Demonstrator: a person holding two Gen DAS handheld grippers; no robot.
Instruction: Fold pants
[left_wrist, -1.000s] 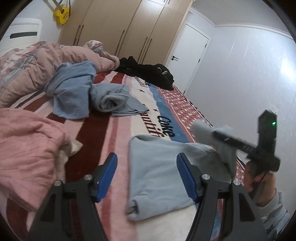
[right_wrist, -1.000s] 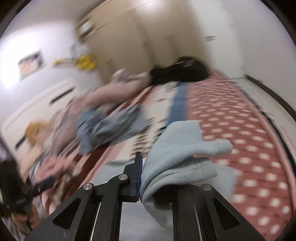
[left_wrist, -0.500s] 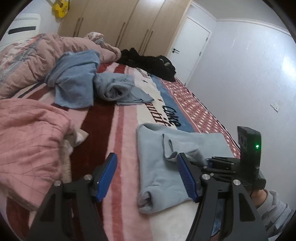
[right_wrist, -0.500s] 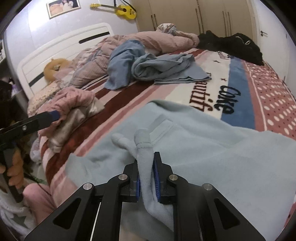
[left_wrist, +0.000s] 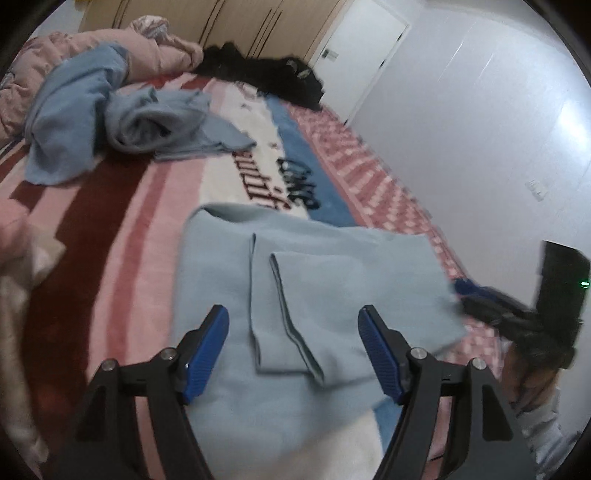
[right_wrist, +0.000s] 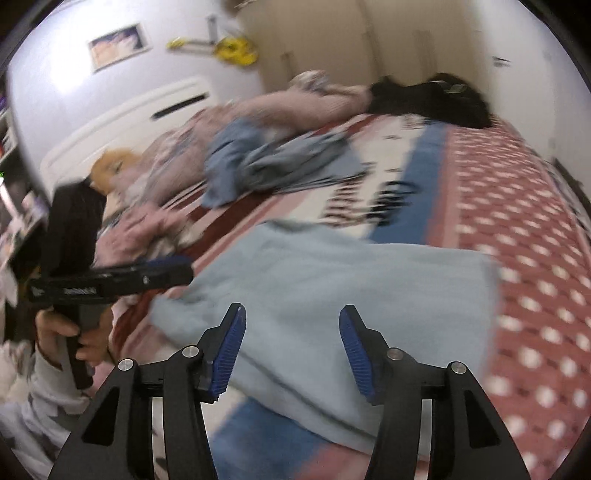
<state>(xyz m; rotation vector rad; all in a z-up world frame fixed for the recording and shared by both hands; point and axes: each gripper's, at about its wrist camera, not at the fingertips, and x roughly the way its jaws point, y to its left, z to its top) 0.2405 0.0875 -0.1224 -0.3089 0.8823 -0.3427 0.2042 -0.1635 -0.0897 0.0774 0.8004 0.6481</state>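
I see the light blue pants (left_wrist: 314, 288) lying folded and flat on the striped blanket, a narrow flap doubled over on top.

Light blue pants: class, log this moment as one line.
pants: folded, flat on bed | left gripper: open, above | right gripper: open, empty

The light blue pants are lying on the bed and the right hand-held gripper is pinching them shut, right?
Not quite. The light blue pants do lie on the bed, but the right hand-held gripper is open, holding nothing, as the right wrist view shows.
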